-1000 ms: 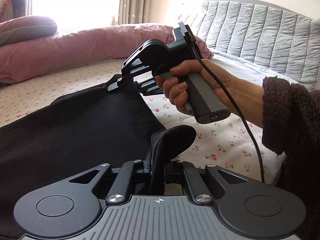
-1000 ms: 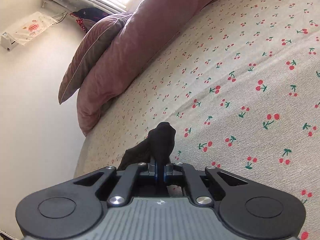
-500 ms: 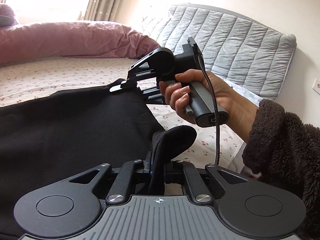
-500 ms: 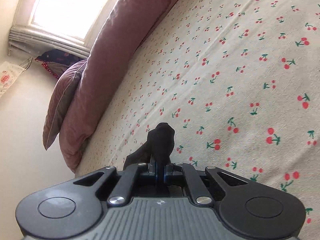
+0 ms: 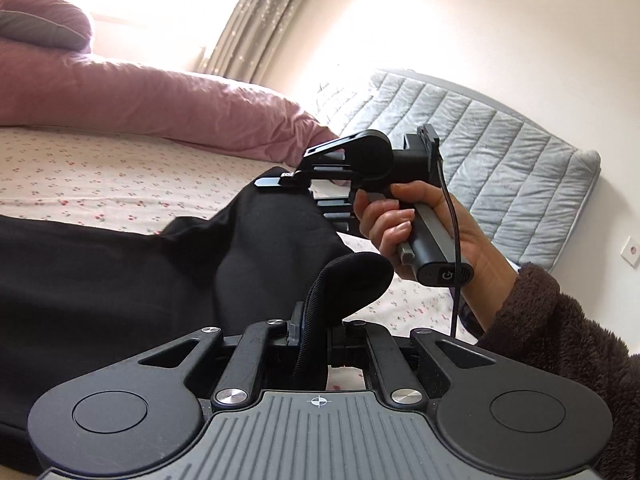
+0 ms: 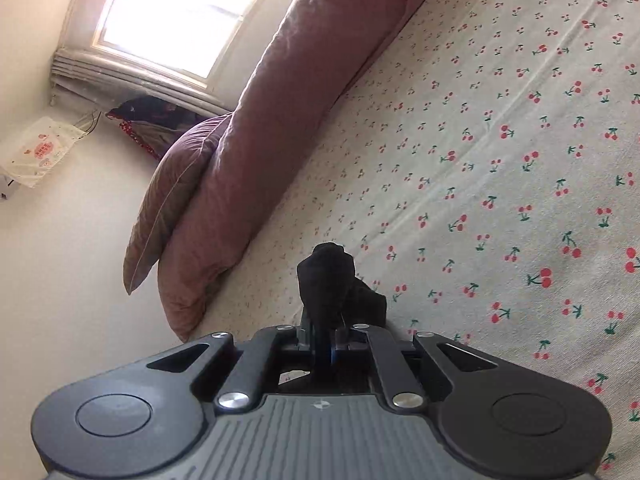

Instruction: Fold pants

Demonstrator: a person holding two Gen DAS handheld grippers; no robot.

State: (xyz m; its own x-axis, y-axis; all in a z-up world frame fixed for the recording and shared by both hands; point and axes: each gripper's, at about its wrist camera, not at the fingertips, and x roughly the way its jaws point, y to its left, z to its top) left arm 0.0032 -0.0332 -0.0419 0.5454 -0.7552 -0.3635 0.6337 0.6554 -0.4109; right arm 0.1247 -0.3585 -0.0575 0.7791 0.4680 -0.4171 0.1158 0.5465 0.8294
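Observation:
Black pants [image 5: 120,280] lie across the cherry-print bed sheet [image 5: 80,176], their near end lifted off it. My left gripper [image 5: 312,332] is shut on a thick fold of the pants' edge, which bulges above the jaws. My right gripper [image 5: 276,182] shows in the left wrist view, held in a hand, shut on another corner of the same edge, further away. In the right wrist view that gripper [image 6: 324,336] pinches a black bunch of the pants [image 6: 328,280] above the sheet [image 6: 500,160].
A long pink duvet roll [image 5: 160,108] and pillow [image 6: 172,200] lie along the far side of the bed. A grey quilted headboard [image 5: 500,168] stands at the right. A window [image 6: 176,12] and wall lie beyond. The person's brown fleece sleeve [image 5: 560,340] is at the right.
Both grippers have risen and tilted with the pants' edge in them. The cloth between them now hangs with a fold. The right view has swung toward the window.

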